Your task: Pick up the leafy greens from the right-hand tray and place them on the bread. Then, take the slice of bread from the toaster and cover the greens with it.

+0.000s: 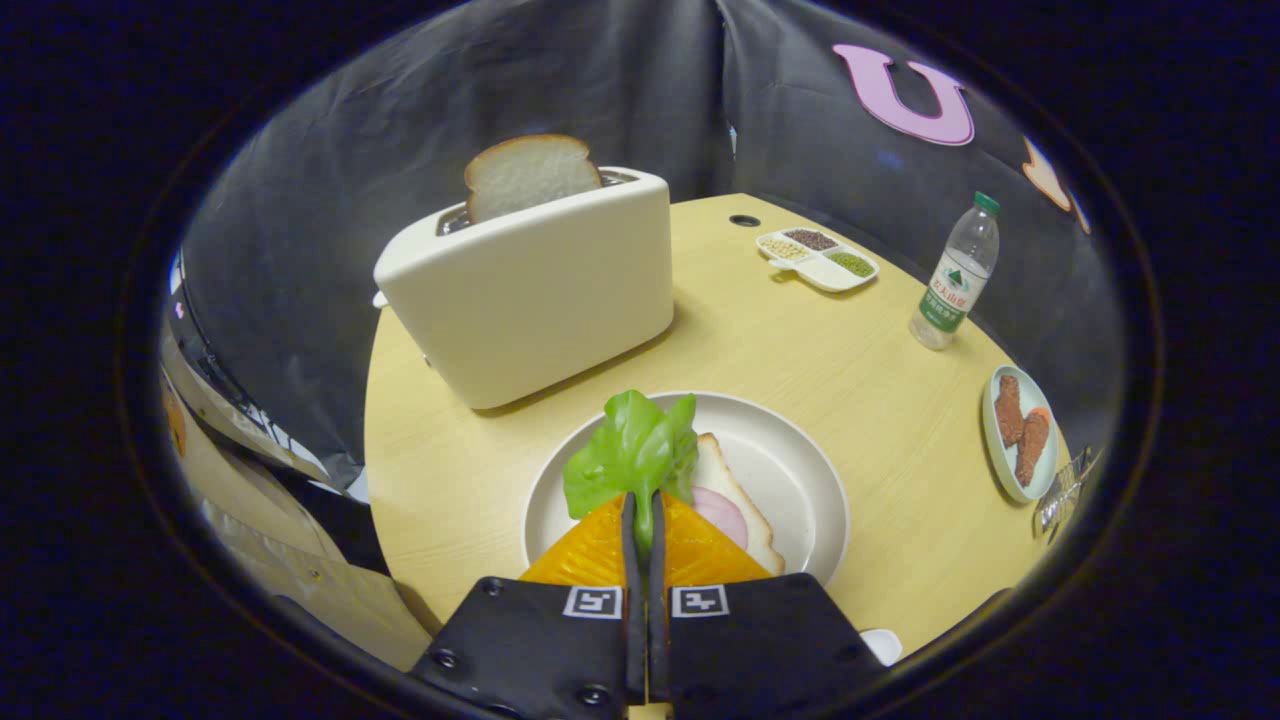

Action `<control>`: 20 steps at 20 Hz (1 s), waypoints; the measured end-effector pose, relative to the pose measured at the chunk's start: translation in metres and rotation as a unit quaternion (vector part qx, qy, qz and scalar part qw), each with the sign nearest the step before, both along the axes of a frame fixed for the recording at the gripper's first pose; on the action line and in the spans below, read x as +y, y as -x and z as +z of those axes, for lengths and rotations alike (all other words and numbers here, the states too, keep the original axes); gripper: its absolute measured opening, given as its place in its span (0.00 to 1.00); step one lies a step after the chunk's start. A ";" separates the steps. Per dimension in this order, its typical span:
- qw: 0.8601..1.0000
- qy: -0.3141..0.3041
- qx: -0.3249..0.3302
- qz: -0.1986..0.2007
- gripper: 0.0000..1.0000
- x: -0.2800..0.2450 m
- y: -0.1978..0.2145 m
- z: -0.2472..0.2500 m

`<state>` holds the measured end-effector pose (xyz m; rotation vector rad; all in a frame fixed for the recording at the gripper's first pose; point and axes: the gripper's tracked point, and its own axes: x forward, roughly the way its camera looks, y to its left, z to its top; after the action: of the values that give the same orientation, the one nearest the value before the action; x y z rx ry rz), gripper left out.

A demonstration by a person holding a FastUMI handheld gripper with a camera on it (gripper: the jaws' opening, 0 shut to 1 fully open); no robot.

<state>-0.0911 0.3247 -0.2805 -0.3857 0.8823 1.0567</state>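
— Where were the crinkly green plastic leafy greens point(632, 455)?
— Pinched by the stem between the fingers of the hand-held gripper point(645, 520), sticking up over the round pale plate point(790, 470).
— What lay under them?
— A soft slice of bread with pink ham point(735, 505). Beyond, another white bread slice point(528, 175) stood in the smooth cream toaster point(535, 290) on the wooden tabletop point(800, 350).

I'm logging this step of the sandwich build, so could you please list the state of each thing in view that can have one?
gripper: shut on the leafy greens
leafy greens: pinched by the stem, held over the plate
toaster: bread slice standing up out of its slot
plate: holds bread with ham, uncovered
bottle: upright, capped
divided dish: compartments filled
small plate: holds two brown pieces
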 end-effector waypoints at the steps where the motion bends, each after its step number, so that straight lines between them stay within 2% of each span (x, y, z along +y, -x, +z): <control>1: 1.000 0.004 0.004 -0.004 0.09 -0.001 -0.001 -0.002; 3: 1.000 0.014 0.005 -0.010 0.28 -0.004 -0.008 -0.009; 8: 1.000 0.024 -0.002 -0.016 0.68 -0.009 -0.015 -0.012; 12: 0.999 0.010 -0.014 -0.033 1.00 -0.007 -0.022 0.004; 20: 0.996 -0.040 -0.042 -0.063 0.98 0.036 -0.038 0.087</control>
<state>-0.0529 0.3608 -0.1933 -0.3020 0.7766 0.9503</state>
